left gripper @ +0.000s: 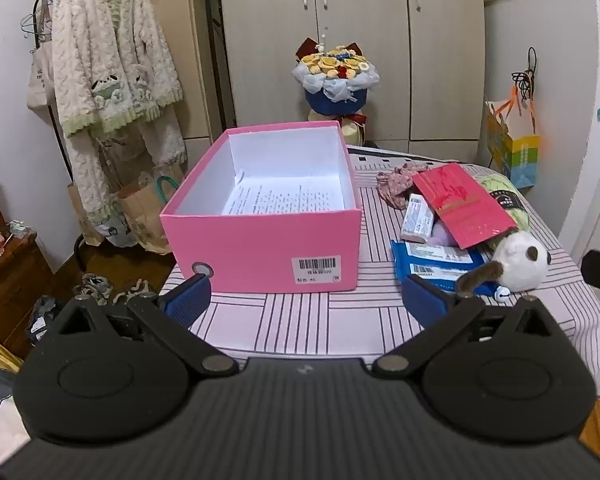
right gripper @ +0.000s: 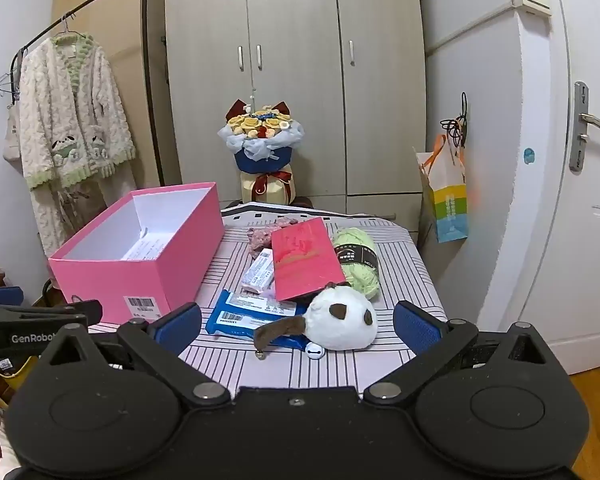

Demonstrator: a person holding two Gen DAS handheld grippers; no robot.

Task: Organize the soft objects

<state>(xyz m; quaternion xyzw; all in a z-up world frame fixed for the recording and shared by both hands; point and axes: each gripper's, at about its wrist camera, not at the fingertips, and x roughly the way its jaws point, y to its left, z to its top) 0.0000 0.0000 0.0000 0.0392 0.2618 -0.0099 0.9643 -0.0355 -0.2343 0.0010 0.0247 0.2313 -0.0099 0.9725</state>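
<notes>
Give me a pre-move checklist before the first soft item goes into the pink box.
1. Right tongs open and empty: ok.
2. Left tongs open and empty: ok.
3. Pink box lid off, room inside: ok; only a printed sheet on the bottom.
4. Plush toy free to grab: ok, nearest the right tongs, nothing lying on it.
5. Green yarn free: not ok, red envelope overlaps it.
6. What lies under the envelope: cannot tell.
</notes>
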